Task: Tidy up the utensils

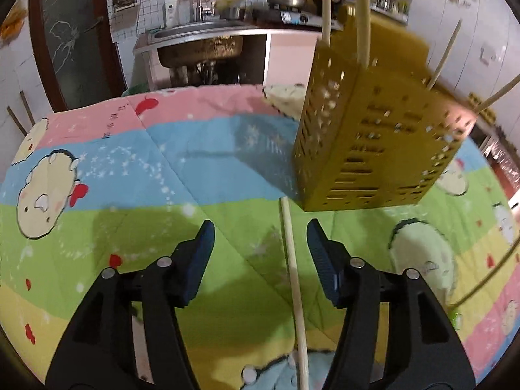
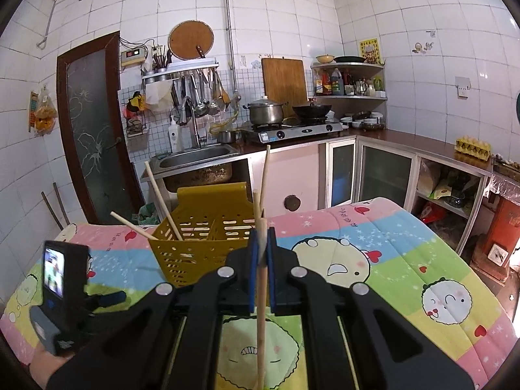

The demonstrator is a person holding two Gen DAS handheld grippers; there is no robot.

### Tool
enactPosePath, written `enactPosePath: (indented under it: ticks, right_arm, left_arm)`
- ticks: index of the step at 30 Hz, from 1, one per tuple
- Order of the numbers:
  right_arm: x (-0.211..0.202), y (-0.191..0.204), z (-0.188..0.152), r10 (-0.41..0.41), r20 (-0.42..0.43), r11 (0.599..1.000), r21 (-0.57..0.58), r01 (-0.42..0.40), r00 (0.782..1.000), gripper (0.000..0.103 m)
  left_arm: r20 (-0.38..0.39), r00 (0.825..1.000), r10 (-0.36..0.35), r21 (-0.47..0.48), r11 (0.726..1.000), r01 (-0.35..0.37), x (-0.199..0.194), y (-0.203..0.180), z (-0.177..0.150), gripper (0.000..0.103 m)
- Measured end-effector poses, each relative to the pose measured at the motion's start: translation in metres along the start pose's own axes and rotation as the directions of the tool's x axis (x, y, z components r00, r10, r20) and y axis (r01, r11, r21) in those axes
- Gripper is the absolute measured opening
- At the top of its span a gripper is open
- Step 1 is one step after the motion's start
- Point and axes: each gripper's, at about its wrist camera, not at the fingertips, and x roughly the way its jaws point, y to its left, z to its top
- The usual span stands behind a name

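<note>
A yellow perforated utensil holder (image 1: pixel 373 143) stands on a colourful cartoon blanket (image 1: pixel 146 162), with several wooden chopsticks (image 1: pixel 362 13) sticking out of it. My left gripper (image 1: pixel 260 253) is open and empty, low over the blanket in front of the holder. One chopstick (image 1: pixel 294 286) lies on the blanket between its fingers. In the right wrist view the holder (image 2: pixel 201 243) sits just ahead. My right gripper (image 2: pixel 263 243) is shut on an upright chopstick (image 2: pixel 261 308), close to the holder's right side.
A sink (image 2: pixel 195 159), stove with pot (image 2: pixel 263 110) and wok, and cabinets (image 2: pixel 383 175) stand behind the table. The left gripper's camera unit (image 2: pixel 61 289) is at the lower left. Open blanket (image 2: pixel 406 260) lies to the right.
</note>
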Motion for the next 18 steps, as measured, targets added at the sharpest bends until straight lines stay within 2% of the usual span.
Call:
enactPosePath:
  ticks: [2, 4, 8, 13, 18]
  right_arm:
    - [0.004, -0.001, 0.000, 0.000, -0.004, 1.000, 0.001, 0.000, 1.000, 0.006]
    - [0.007, -0.003, 0.000, 0.000, -0.005, 1.000, 0.002, 0.000, 1.000, 0.006]
    - [0.012, -0.003, -0.001, -0.002, -0.009, 1.000, 0.001, 0.002, 1.000, 0.006]
    - [0.014, 0.000, 0.001, -0.002, -0.015, 1.000, 0.001, 0.002, 1.000, 0.006]
    - [0.011, 0.005, 0.001, -0.002, -0.011, 1.000, -0.014, 0.002, 1.000, 0.006]
  left_arm:
    - [-0.019, 1.000, 0.019, 0.018, 1.000, -0.019, 0.012, -0.004, 0.001, 0.057]
    - [-0.038, 0.999, 0.029, 0.029, 0.999, -0.028, 0.025, -0.007, 0.003, 0.047]
    - [-0.038, 0.999, 0.038, 0.033, 0.999, -0.037, 0.037, -0.009, 0.006, 0.040]
    - [-0.024, 0.999, 0.035, 0.038, 0.999, -0.034, 0.037, -0.007, 0.010, 0.010]
    - [0.016, 1.000, 0.002, 0.030, 1.000, -0.002, 0.026, -0.004, 0.008, 0.006]
